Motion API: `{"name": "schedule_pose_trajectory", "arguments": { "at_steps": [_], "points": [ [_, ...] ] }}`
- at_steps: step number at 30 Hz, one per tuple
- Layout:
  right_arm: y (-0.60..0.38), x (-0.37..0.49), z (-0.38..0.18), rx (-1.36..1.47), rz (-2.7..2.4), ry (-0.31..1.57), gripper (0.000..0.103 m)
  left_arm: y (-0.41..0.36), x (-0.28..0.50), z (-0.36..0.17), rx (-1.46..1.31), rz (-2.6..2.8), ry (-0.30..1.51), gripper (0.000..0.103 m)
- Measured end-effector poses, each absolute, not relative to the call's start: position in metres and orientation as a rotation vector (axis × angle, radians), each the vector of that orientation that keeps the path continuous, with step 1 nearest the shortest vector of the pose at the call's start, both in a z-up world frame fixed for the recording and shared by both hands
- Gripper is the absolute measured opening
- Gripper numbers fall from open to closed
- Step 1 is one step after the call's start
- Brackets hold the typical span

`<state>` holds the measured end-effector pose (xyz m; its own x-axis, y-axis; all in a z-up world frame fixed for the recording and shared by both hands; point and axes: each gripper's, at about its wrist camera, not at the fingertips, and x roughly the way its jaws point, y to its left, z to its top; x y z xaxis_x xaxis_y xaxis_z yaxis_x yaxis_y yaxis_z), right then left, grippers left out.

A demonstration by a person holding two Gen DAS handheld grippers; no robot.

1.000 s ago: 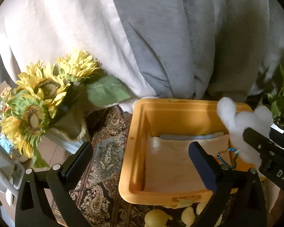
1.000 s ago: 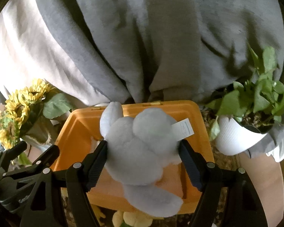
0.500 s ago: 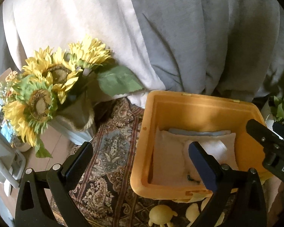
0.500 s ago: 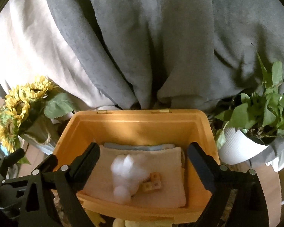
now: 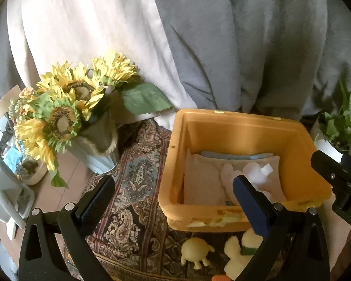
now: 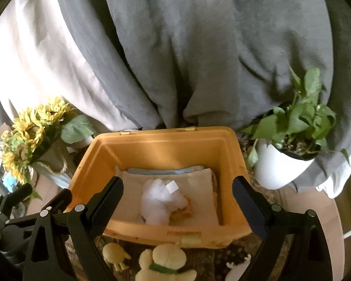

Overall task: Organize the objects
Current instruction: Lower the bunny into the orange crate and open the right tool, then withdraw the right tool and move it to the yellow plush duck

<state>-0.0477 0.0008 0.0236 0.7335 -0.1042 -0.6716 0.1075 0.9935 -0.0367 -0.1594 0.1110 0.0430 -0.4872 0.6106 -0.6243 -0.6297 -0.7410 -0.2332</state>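
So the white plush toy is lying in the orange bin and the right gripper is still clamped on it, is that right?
Not quite. The white plush toy does lie in the orange bin, but the right gripper is open and holds nothing; its fingers stand wide apart above the bin. The right wrist view shows it.

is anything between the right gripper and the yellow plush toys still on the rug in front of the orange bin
Nothing visible. The open right gripper hangs above the orange plastic bin; the pale yellow plush with green collar and small round yellow plush lie uncovered on the patterned rug below.
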Motion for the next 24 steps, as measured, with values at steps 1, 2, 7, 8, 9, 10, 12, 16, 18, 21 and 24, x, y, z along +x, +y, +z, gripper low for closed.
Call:
{"name": "schedule_pose_trajectory", "arguments": {
  "at_steps": [1, 2, 7, 8, 9, 10, 12, 16, 18, 21, 24],
  "points": [
    [0.0, -0.052, 0.025, 0.009, -0.117, 0.737, 0.094, 0.109, -0.157, 0.044, -0.914, 2.221, 0.034, 0.103],
    [-0.001, -0.056, 0.027, 0.014, -0.121, 0.735, 0.094, 0.107, -0.155, 0.045, -0.91, 2.22, 0.034, 0.103],
    [-0.006, -0.076, 0.031, 0.033, -0.138, 0.73, 0.094, 0.097, -0.143, 0.048, -0.898, 2.211, 0.041, 0.103],
    [-0.006, -0.08, 0.032, 0.036, -0.139, 0.731, 0.094, 0.095, -0.141, 0.048, -0.899, 2.208, 0.043, 0.103],
    [-0.007, -0.084, 0.032, 0.038, -0.143, 0.732, 0.094, 0.094, -0.139, 0.047, -0.903, 2.205, 0.047, 0.103],
    [-0.007, -0.086, 0.031, 0.039, -0.146, 0.734, 0.094, 0.093, -0.137, 0.046, -0.906, 2.201, 0.051, 0.103],
    [-0.008, -0.093, 0.028, 0.047, -0.15, 0.746, 0.094, 0.091, -0.133, 0.043, -0.914, 2.197, 0.06, 0.103],
    [-0.01, -0.102, 0.019, 0.054, -0.135, 0.782, 0.094, 0.085, -0.127, 0.036, -0.94, 2.188, 0.082, 0.103],
    [-0.01, -0.105, 0.013, 0.062, -0.135, 0.804, 0.094, 0.082, -0.124, 0.031, -0.955, 2.183, 0.094, 0.103],
    [-0.009, -0.11, 0.004, 0.065, -0.129, 0.832, 0.094, 0.079, -0.121, 0.023, -0.981, 2.175, 0.111, 0.103],
    [-0.008, -0.115, -0.003, 0.063, -0.131, 0.849, 0.094, 0.076, -0.12, 0.013, -1.01, 2.167, 0.123, 0.103]
  ]
}}
